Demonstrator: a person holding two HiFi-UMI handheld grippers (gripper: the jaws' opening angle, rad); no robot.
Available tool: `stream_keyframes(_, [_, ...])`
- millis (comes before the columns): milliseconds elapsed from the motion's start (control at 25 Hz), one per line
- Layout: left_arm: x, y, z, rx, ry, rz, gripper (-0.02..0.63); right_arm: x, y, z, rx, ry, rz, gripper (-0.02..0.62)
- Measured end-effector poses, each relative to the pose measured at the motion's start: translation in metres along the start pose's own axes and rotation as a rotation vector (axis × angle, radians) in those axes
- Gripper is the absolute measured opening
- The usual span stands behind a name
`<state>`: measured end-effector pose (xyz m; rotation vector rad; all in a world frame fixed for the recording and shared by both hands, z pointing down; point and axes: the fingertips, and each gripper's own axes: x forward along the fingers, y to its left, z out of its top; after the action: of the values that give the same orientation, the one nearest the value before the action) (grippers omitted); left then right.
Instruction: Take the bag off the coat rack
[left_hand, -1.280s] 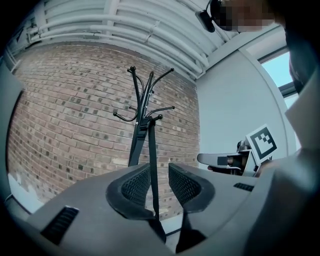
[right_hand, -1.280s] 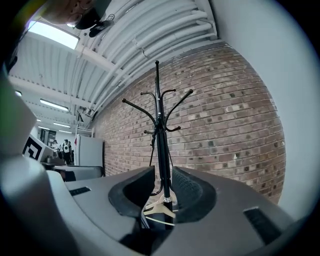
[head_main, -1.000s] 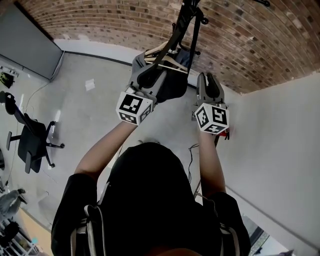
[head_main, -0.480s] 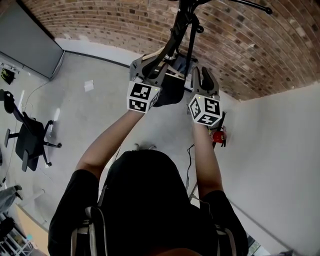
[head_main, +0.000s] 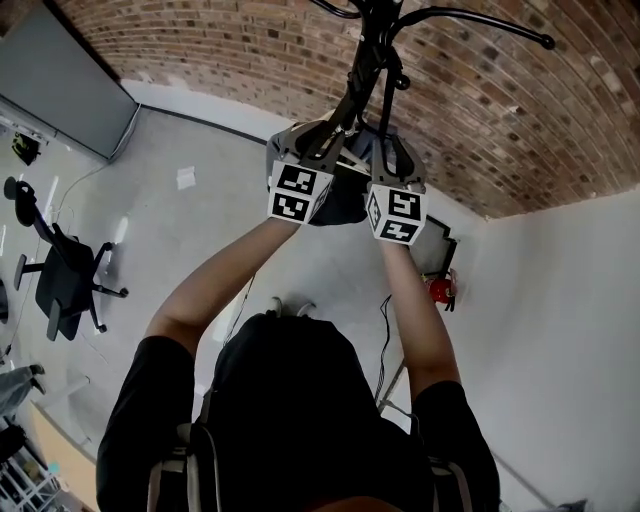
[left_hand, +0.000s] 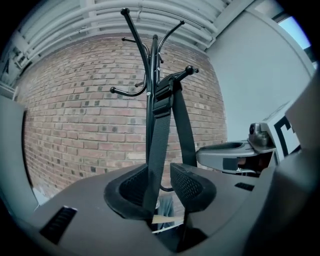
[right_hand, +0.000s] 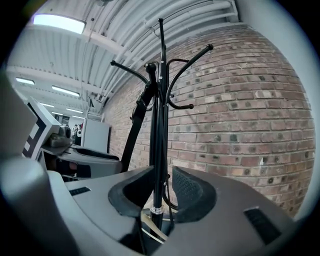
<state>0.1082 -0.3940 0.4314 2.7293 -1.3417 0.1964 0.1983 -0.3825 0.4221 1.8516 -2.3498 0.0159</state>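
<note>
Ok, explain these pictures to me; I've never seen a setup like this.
A person holds a gripper in each hand. One picture looks down from a camera on their head; the other two look along each gripper. Both reach up to a coat rack by a brick wall, where a dark bag hangs. The left gripper has the bag's strap between its jaws, which are opening. The right gripper is open, holding nothing.

place: office/workshop space | cues: brick wall (head_main: 200, 50), office chair (head_main: 60, 280), ceiling strip lights (right_hand: 59, 22), fire ext. (head_main: 437, 291)
</note>
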Motion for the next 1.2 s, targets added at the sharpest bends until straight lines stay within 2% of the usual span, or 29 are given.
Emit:
stream_keyframes(200, [0.015,0.006,-0.018,-0.041,0.051,0.013,0.132,0.022,0.000,-0.012,-0.059,0.030,0.009,0.097])
stream_keyframes(520, [0.032,0.023,-0.030,-0.129,0.096,0.080,0.132,0.045,-0.004,-0.004,-0.064,0.002,0.010,0.094])
stream_keyframes(560, [0.033,0.024,-0.029,-0.127,0.096,0.083,0.132,0.047,-0.004,-0.005,-0.063,0.007,0.015,0.089])
stream_keyframes(640, [0.032,0.024,-0.026,-0.120,0.084,0.089,0.132,0.048,-0.002,-0.007,-0.067,0.007,0.049,0.023])
stream_keyframes(720, [0.031,0.023,-0.022,-0.121,0.067,0.090,0.129,0.045,-0.002,-0.007,-0.083,0.000,0.072,0.020])
stream_keyframes(760, [0.030,0.022,-0.020,-0.122,0.060,0.085,0.106,0.043,-0.003,-0.006,-0.090,-0.003,0.070,0.020])
stream_keyframes(800, [0.029,0.021,-0.019,-0.122,0.056,0.076,0.040,0.041,-0.005,-0.006,-0.090,-0.003,0.064,0.020])
stream_keyframes(840, [0.027,0.020,-0.018,-0.120,0.055,0.066,0.030,0.039,-0.007,-0.005,-0.087,-0.003,0.058,0.020])
stream_keyframes(1080, [0.003,0.020,-0.009,-0.102,0.038,0.052,0.023,0.020,-0.030,0.000,-0.011,0.002,0.030,0.020])
stream_keyframes(1200, [-0.010,0.018,-0.003,-0.055,0.026,0.039,0.023,0.012,-0.042,0.009,0.013,-0.020,0.013,0.020])
